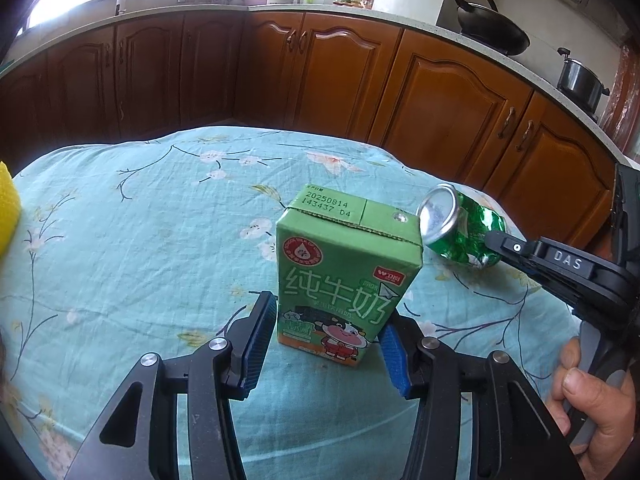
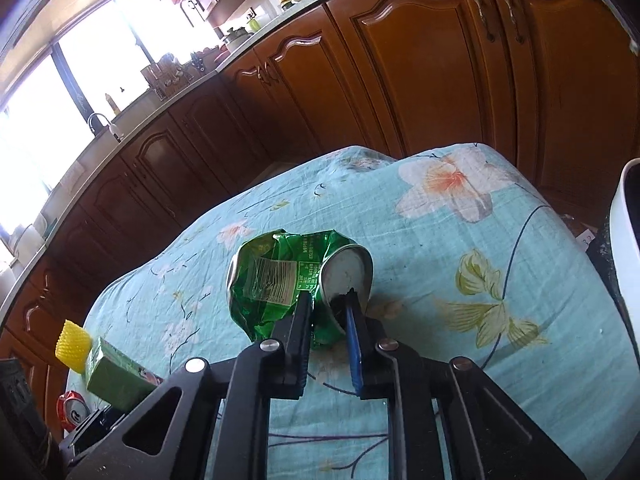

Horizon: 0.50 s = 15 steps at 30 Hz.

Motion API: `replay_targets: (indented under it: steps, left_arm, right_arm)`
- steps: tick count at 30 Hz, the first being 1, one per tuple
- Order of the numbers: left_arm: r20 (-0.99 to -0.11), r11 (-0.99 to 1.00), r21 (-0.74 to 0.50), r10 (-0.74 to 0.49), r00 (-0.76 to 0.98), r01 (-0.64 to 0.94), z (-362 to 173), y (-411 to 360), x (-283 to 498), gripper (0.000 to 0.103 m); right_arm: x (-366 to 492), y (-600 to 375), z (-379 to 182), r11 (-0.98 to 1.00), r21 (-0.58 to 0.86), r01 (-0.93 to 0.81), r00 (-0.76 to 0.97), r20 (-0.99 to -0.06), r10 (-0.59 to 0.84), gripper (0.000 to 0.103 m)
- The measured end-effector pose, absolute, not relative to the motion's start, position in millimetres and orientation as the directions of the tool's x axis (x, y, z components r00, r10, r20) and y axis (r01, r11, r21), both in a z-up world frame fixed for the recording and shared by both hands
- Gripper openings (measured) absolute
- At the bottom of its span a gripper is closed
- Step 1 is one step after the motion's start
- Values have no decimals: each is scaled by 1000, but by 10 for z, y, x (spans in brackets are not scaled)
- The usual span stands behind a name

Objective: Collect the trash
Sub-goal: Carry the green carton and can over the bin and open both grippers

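Observation:
A green milk carton (image 1: 344, 280) stands upright on the floral teal tablecloth (image 1: 140, 240). My left gripper (image 1: 328, 332) has its blue pads against both lower sides of the carton. To its right lies a crushed green drink can (image 1: 460, 228), silver top facing the carton. My right gripper (image 2: 328, 304) is shut on this crushed can (image 2: 272, 280), pinching the crumpled wall next to the silver end. In the left wrist view one of its black fingers (image 1: 504, 246) lies on the can. The carton (image 2: 120, 376) shows at the lower left of the right wrist view.
A yellow foam net (image 2: 74, 344) and a red can (image 2: 72, 410) lie beyond the carton at the table's left end. A white container (image 2: 628, 240) stands off the right edge. A hand (image 1: 592, 400) holds the right gripper. Wooden cabinets (image 1: 320, 72) run behind the table.

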<state>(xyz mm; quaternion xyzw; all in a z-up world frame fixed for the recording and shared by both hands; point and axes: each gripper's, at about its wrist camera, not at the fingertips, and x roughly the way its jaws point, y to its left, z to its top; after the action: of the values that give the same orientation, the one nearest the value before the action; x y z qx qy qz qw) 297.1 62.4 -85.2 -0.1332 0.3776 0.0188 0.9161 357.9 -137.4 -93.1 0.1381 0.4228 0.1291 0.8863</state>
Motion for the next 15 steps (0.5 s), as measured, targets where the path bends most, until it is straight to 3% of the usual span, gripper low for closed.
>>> replay_targets:
  steps: [9,15]
  left_arm:
    - [-704,961,-233,-61,708,-150,-881,641,2995,57]
    - [-693,961,-228,-48,719,-157,-837,640,2990,63]
  right_arm:
    - [3328,-1559,-832,932,292,-214,559,-746,362,15]
    - [3446,-1532,-866,936,295,-193,566,-745,352,25]
